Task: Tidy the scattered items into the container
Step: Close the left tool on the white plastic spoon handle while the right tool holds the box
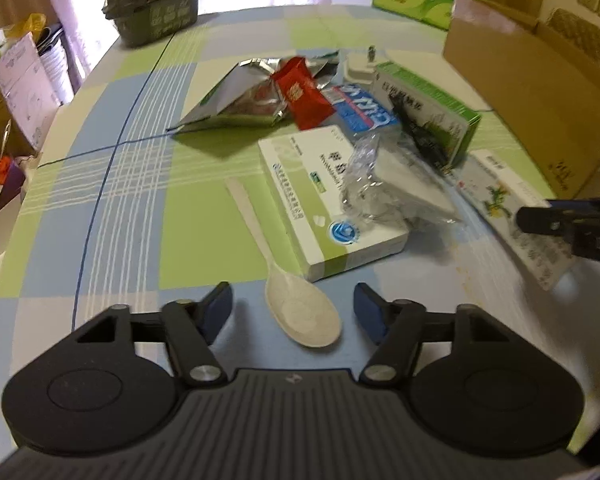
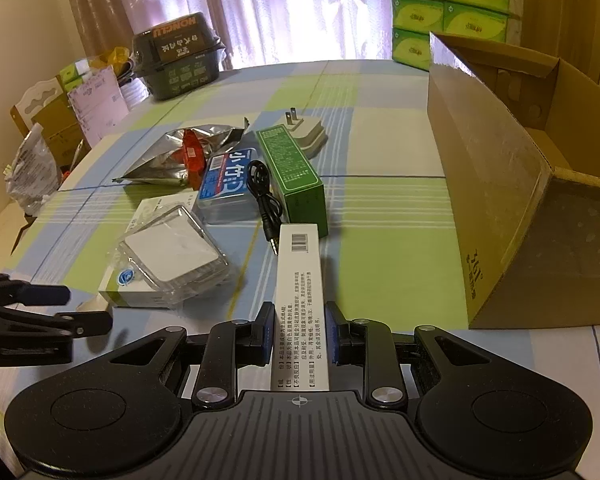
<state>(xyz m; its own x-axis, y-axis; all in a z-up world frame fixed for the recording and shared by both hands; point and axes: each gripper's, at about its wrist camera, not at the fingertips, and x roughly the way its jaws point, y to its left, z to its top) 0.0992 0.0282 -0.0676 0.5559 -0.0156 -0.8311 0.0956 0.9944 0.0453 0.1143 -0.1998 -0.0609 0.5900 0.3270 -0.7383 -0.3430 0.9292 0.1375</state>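
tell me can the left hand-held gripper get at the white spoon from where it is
Probably yes. The left hand-held gripper is open, and the white spoon has its bowl right between the fingers on bare tablecloth. The white box lies beside the handle, not over it.

Spoon (image 1: 296, 300) lies on the table (image 1: 100, 240), just before the flat medicine box (image 1: 324, 204). Plastic packet (image 2: 176, 256) rests on that box. Cable (image 2: 264, 196) lies between the tissue pack (image 2: 228, 188) and upright carton (image 2: 292, 176). Plug adapter (image 2: 308, 132) sits behind. Cardboard box (image 2: 500, 200) stands right.
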